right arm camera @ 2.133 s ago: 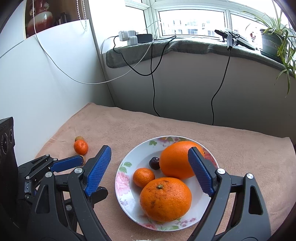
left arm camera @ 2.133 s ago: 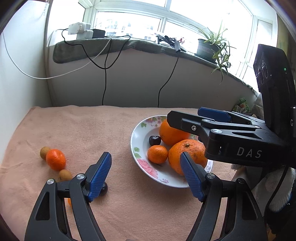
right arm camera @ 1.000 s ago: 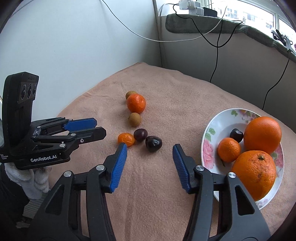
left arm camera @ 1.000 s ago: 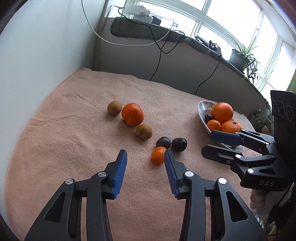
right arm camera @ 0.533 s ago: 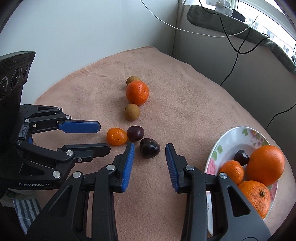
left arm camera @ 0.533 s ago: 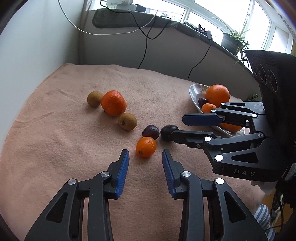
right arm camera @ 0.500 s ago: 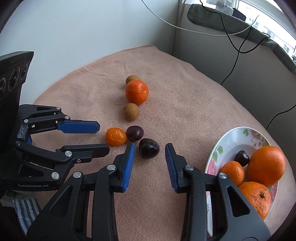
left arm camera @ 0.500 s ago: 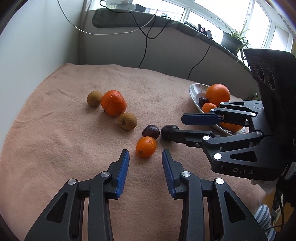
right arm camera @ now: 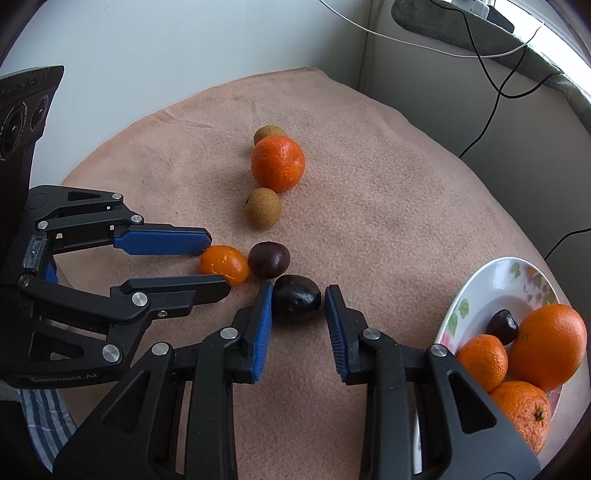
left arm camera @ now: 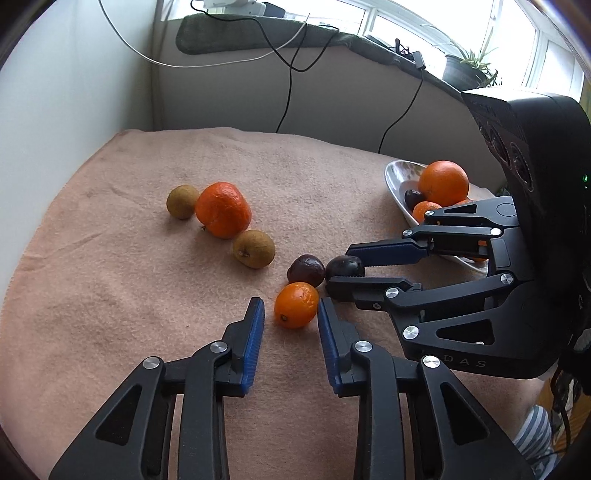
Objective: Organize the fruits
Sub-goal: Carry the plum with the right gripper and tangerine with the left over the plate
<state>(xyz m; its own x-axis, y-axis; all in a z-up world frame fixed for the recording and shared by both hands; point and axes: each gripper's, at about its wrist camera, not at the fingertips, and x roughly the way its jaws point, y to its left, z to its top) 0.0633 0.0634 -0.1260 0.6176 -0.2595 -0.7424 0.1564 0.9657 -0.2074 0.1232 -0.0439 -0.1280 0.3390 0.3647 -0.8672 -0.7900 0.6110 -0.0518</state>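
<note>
Two grippers work low over the peach cloth point(left arm camera: 129, 295): the left gripper point(left arm camera: 290, 317), jaws just closing, brackets a small orange point(left arm camera: 296, 305) untouched, while the right gripper point(right arm camera: 299, 308) pinches a dark plum point(right arm camera: 297, 300)

A pinkish-beige towel point(left arm camera: 155, 295) covers the table out to its far edge. Behind that edge rises a pale low wall topped by a windowsill under a dark grey cloth point(left arm camera: 236, 35). A white power strip point(left arm camera: 231, 4) sits on the sill near the table's far left corner. Black cables point(left arm camera: 291, 74) and a white cable point(left arm camera: 221, 62) hang down the wall. A potted plant point(left arm camera: 467, 72) stands further right along the sill.
</note>
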